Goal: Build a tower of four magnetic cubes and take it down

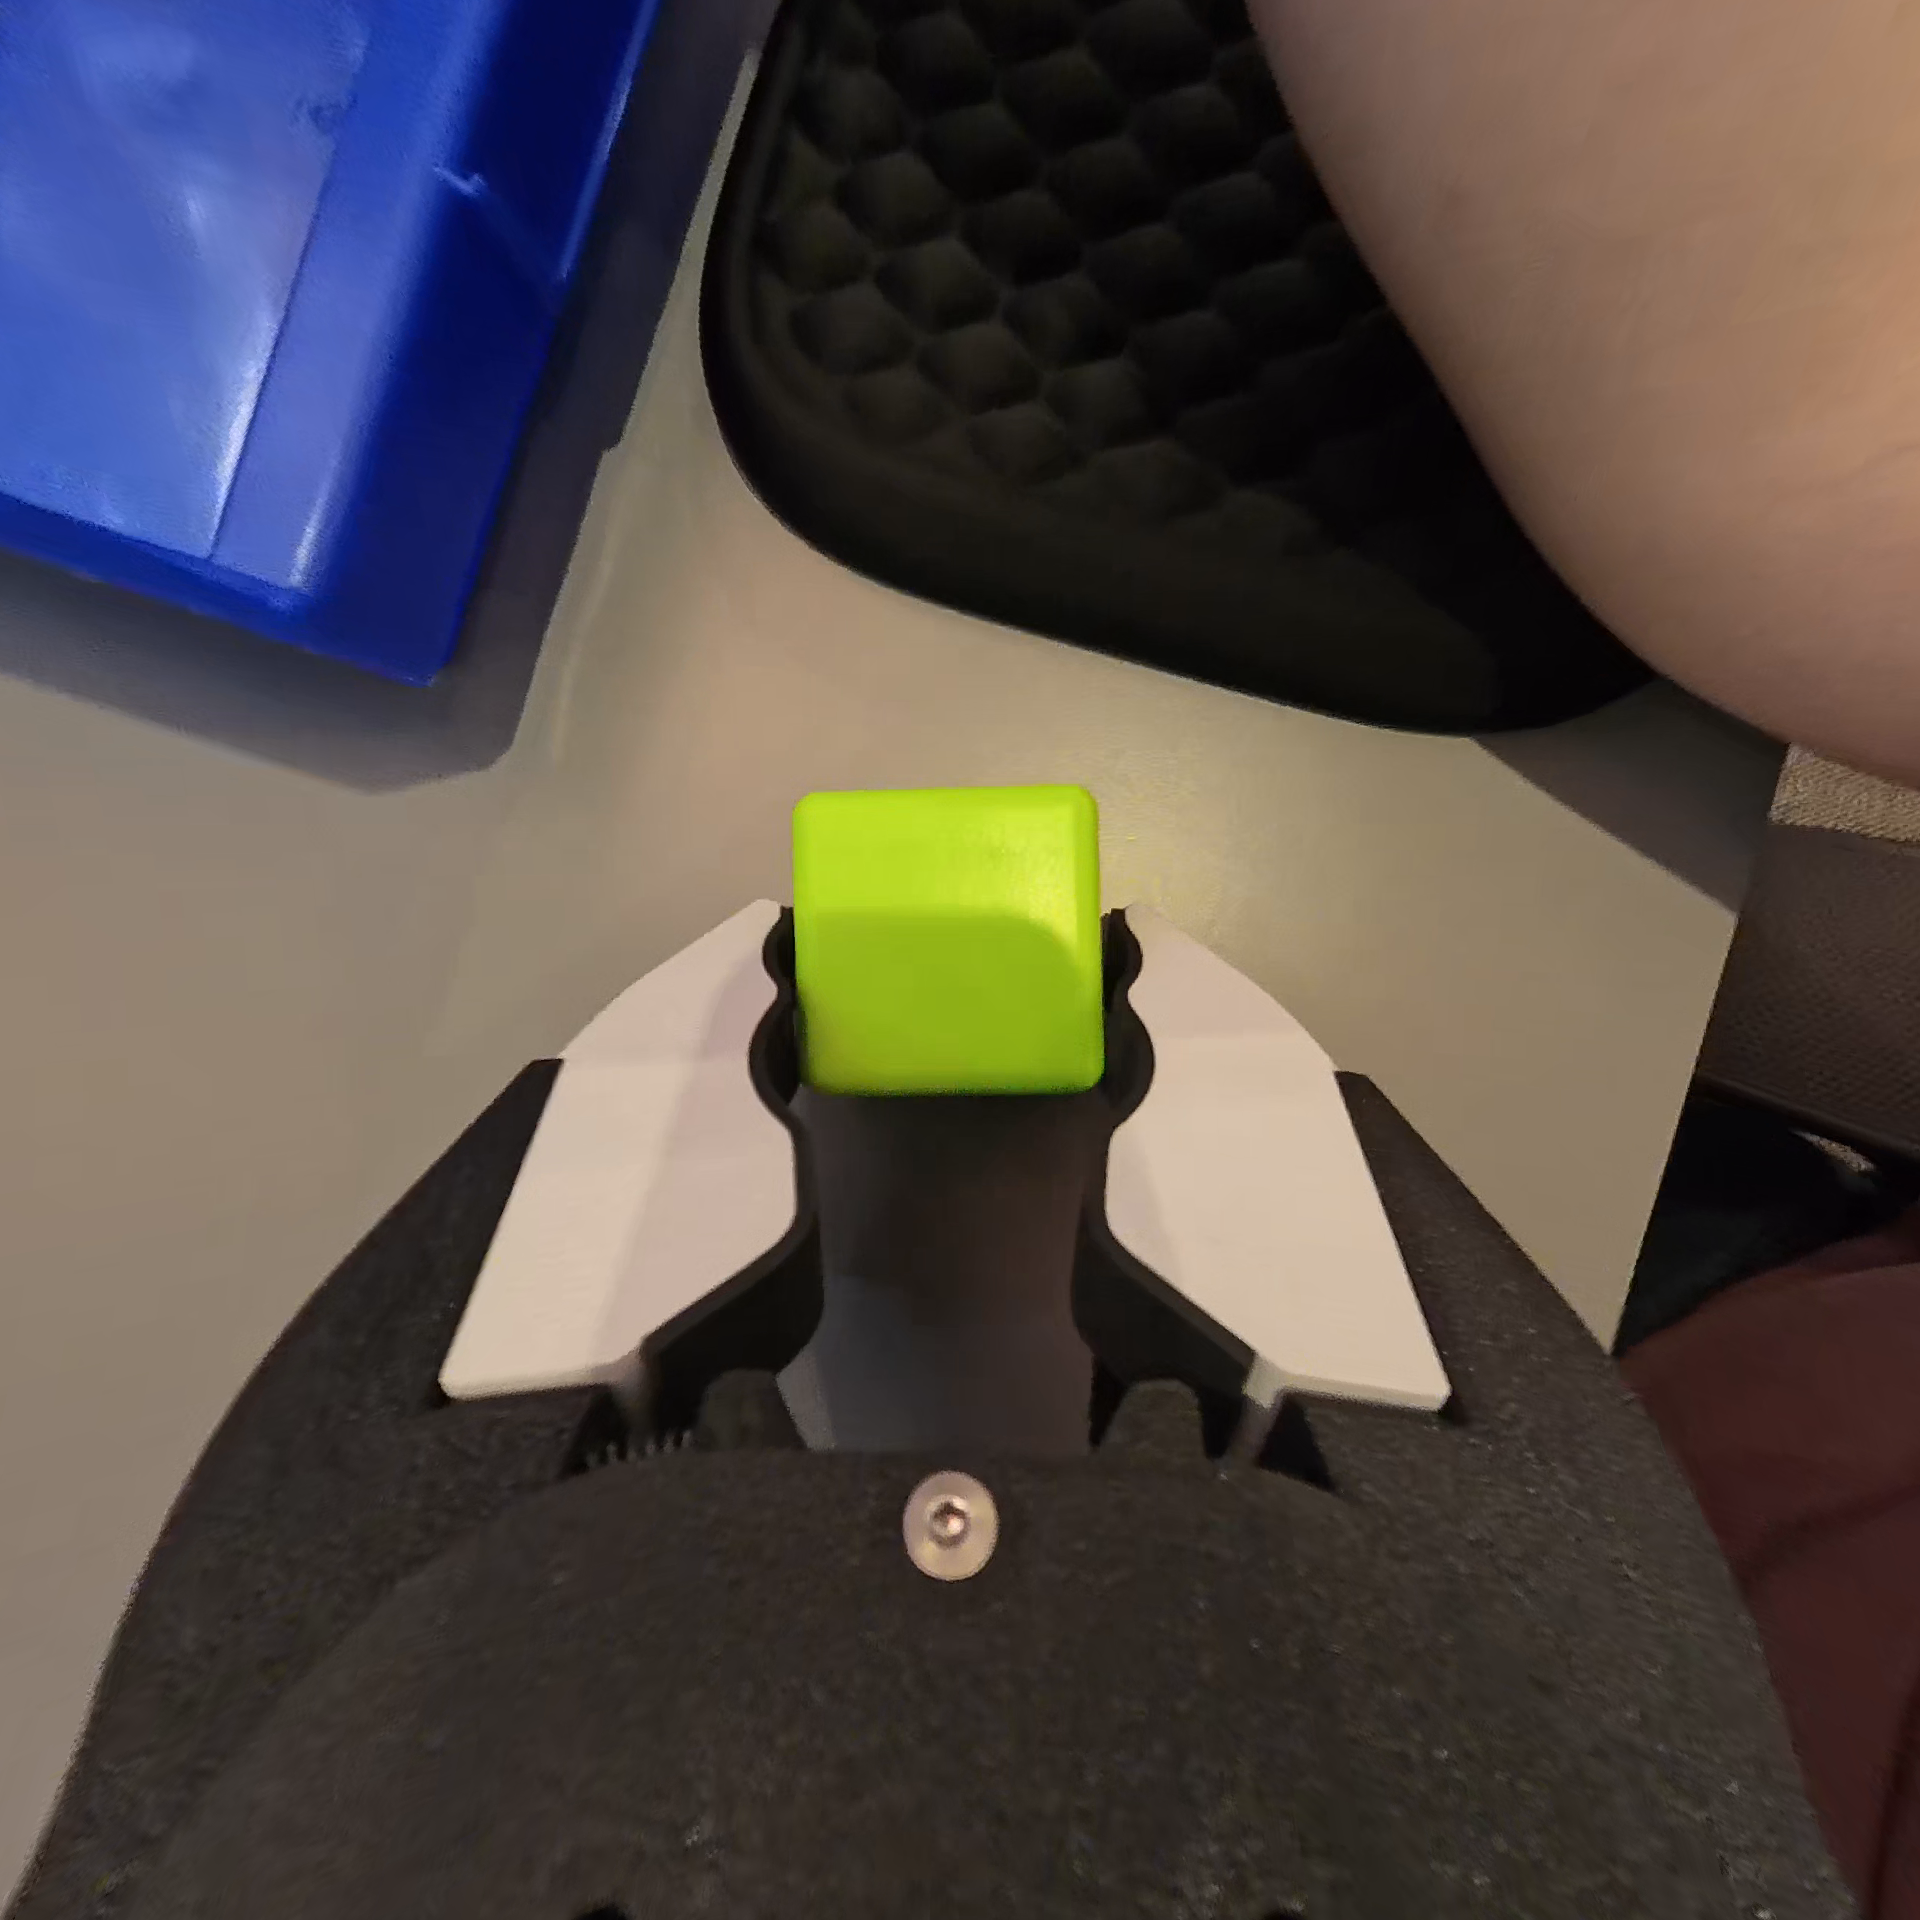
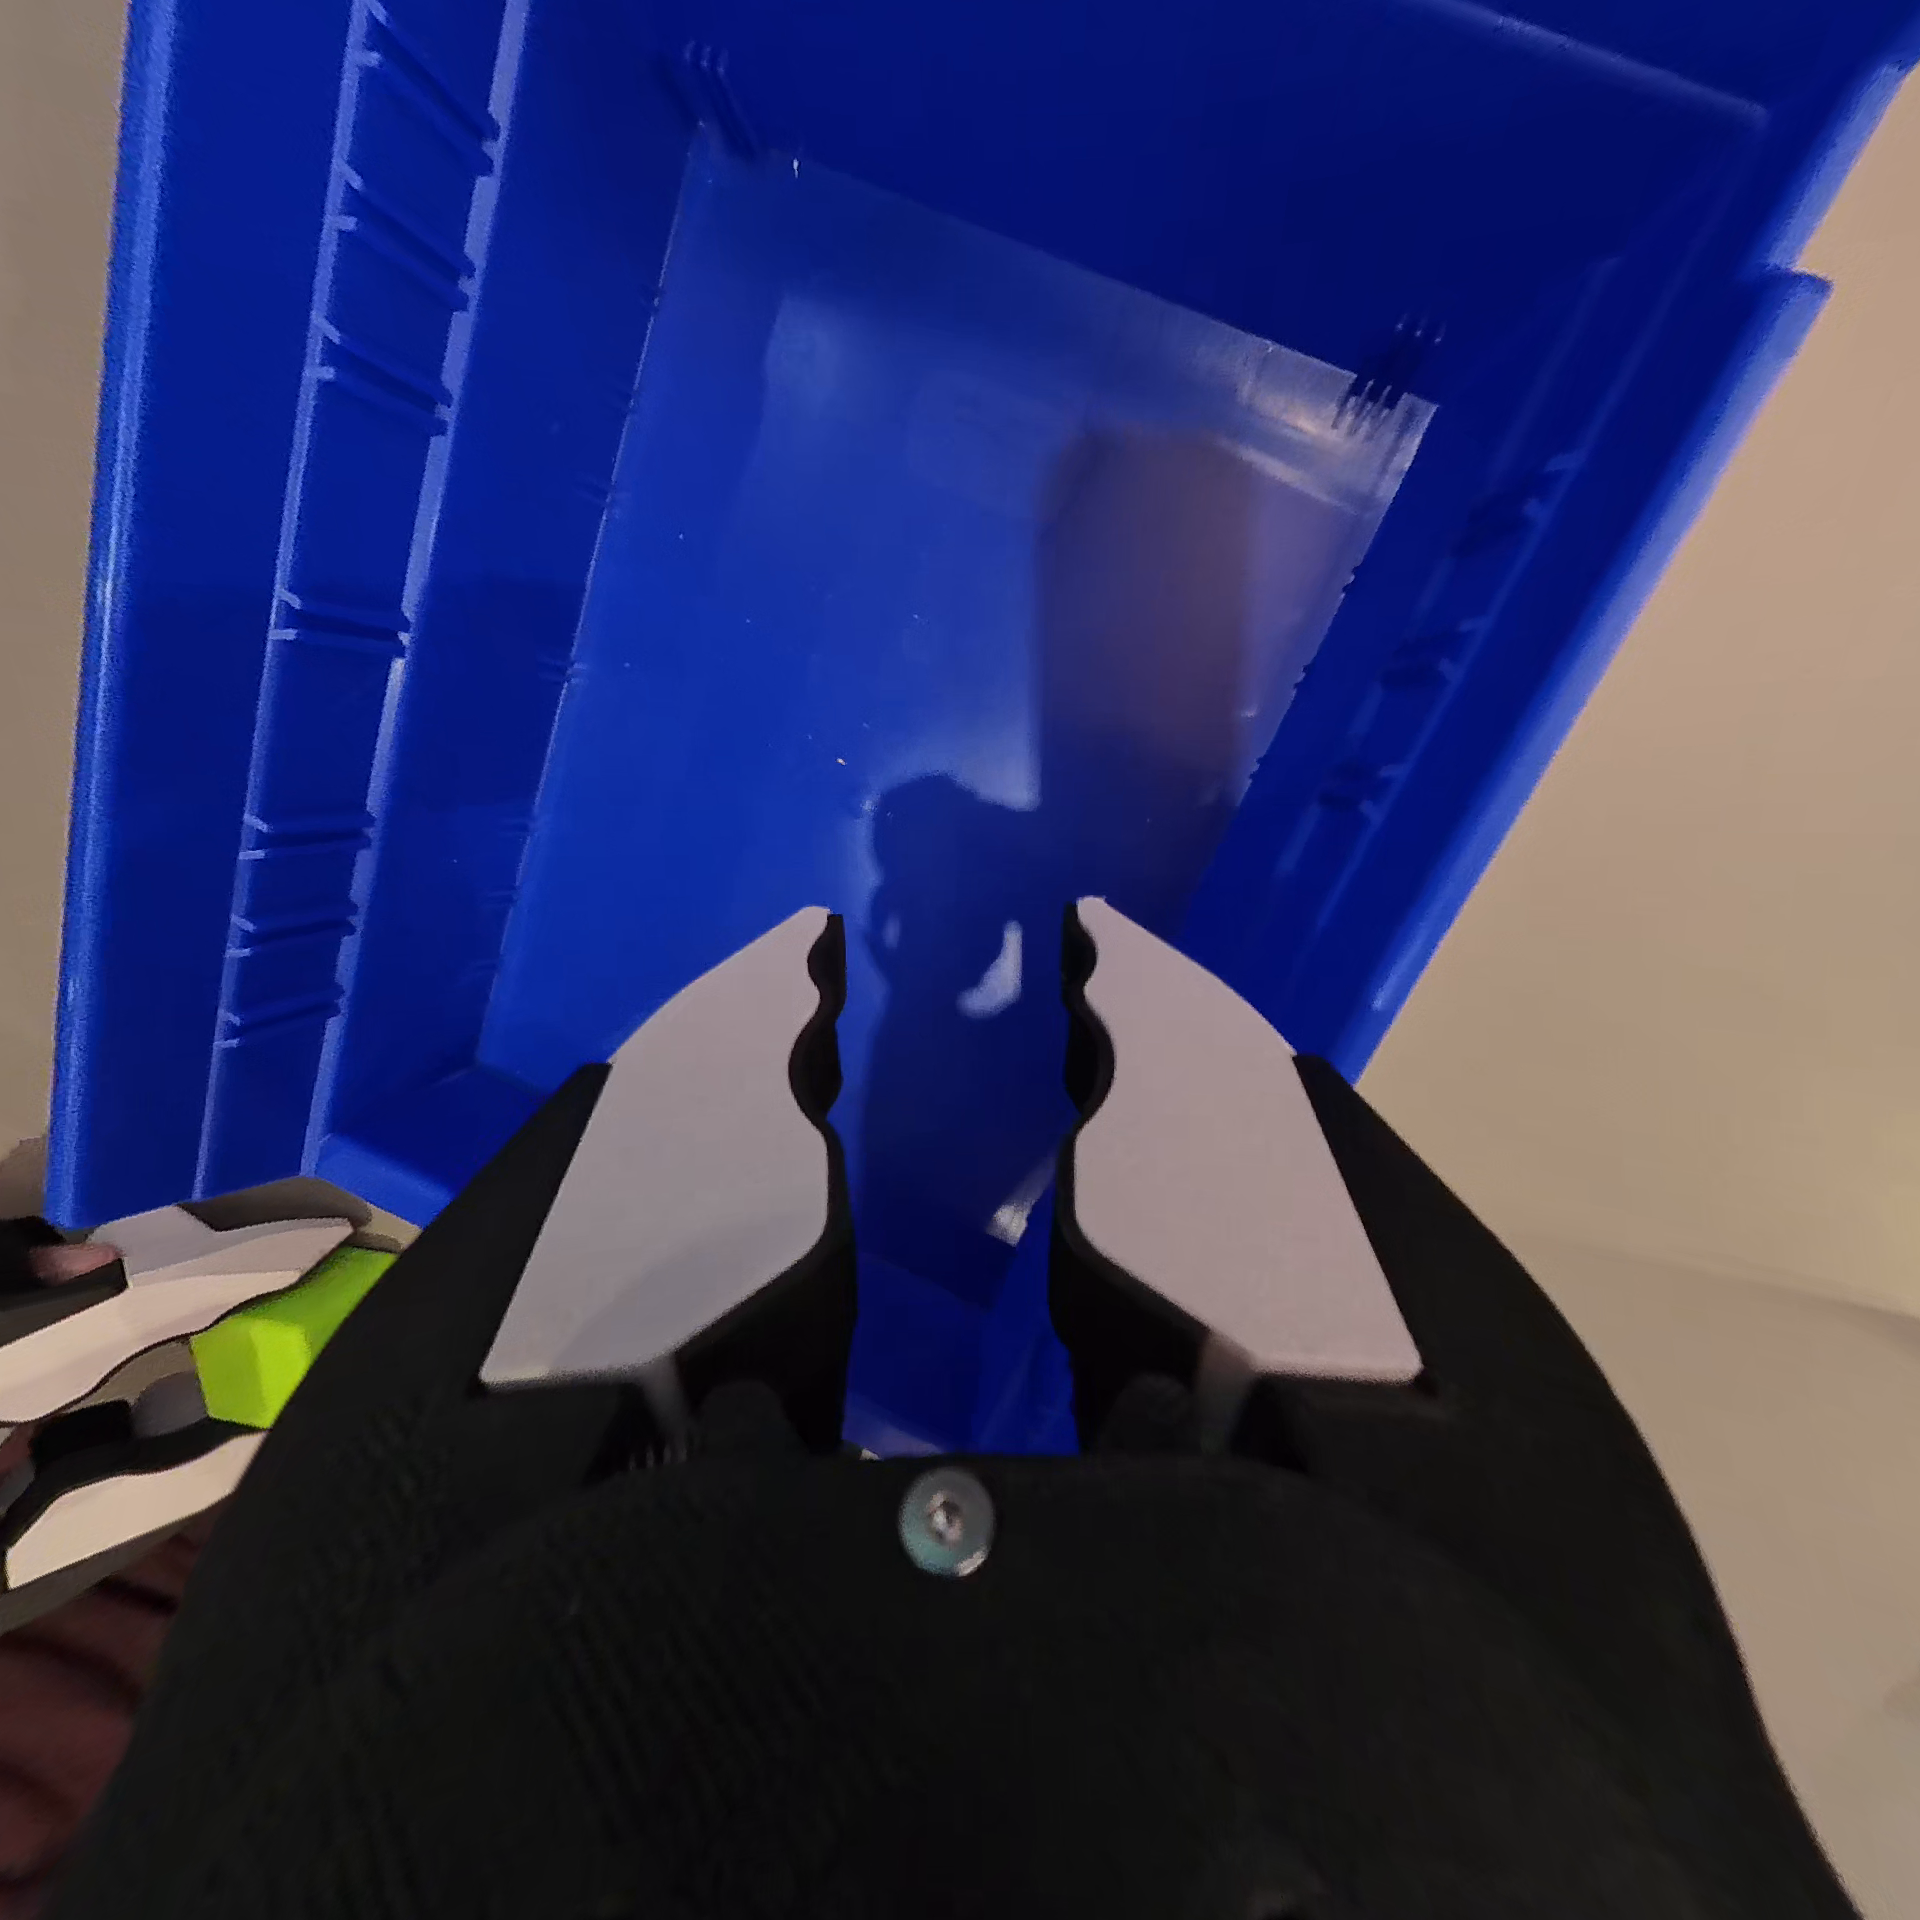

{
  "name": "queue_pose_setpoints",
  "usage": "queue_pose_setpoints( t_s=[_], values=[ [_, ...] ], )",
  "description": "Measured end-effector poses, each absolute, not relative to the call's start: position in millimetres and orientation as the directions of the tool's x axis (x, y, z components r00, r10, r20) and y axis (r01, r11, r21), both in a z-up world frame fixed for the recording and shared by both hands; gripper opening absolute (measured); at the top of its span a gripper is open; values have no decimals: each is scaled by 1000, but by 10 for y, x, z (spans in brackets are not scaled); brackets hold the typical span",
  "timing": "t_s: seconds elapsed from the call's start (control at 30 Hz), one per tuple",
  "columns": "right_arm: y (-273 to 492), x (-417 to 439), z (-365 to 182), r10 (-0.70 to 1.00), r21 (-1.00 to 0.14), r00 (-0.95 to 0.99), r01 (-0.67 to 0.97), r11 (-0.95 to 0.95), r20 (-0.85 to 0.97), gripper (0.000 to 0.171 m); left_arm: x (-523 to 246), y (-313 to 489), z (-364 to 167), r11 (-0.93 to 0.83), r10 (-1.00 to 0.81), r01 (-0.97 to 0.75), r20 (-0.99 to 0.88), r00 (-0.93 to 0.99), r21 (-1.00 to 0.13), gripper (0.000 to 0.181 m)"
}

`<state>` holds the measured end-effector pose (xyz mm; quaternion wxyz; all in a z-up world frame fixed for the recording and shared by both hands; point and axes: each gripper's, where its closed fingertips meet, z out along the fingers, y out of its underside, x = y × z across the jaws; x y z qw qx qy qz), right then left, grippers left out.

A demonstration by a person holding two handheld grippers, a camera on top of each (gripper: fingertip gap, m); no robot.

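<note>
Left tongs (image 1: 948, 940) are closed on a green cube (image 1: 945, 940): both white fingers press against opposite sides of the cube, which sits at the fingertips and projects slightly beyond them. Cube and tongs are held above a pale table (image 1: 260, 935), clear of the surface as far as the left wrist view shows. A blue bin (image 1: 239, 312) is the reference landmark; the held cube lies outside the bin, off one of its corners, and apart from the bin wall. A black cushion with a honeycomb texture (image 1: 1039, 312) lies on the table beside the bin, beyond the cube, and a person's arm (image 1: 1610, 312) rests across it. Right tongs (image 2: 948, 925) are partly open, with a clear gap between the wavy inner edges of the fingers and nothing held between them. These tongs point down into the blue bin (image 2: 623, 520), with the fingertips above the bin floor, which carries a shadow and reflection of the fingers. In the right wrist view the left tongs (image 2: 156, 1320) appear just outside the near corner of the bin, gripping the green cube (image 2: 270, 1351). No other cubes are in view.
</note>
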<state>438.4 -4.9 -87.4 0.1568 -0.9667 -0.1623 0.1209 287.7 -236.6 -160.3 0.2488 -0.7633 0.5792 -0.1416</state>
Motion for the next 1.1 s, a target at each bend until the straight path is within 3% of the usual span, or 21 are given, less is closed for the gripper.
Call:
queue_pose_setpoints(
  t_s=[0.2, 0.4, 0.63, 0.77, 0.97, 1.1],
  values=[
    [-39, 4355, -819, 362, -374, 909, 269, -888, -205, 42, 2643, -2144, -1332, -144, -948, -845, -174, 267, -515, 56],
    [-34, 4333, -786, 372, -387, 903, 272, -881, -213, 42, 2040, -1302, -756, -145, -919, -827, -235, 315, -542, 56],
    [-39, 4323, -776, 382, -395, 899, 279, -875, -214, 41, 1532, -459, -1045, -273, -912, -815, -132, 388, -511, 56],
    [-43, 4347, -794, 377, -391, 899, 273, -879, -222, 42, 1562, -370, -1184, -313, -910, -762, -50, 411, -567, 56],
    [-45, 4360, -818, 375, -379, 900, 275, -884, -221, 42, 1350, -367, -1453, -201, -949, -891, -147, 281, -407, 56],
    [-48, 4344, -832, 378, -368, 902, 286, -885, -210, 42, 1309, -443, -1482, -130, -981, -936, -94, 170, -328, 56]
  ],
)
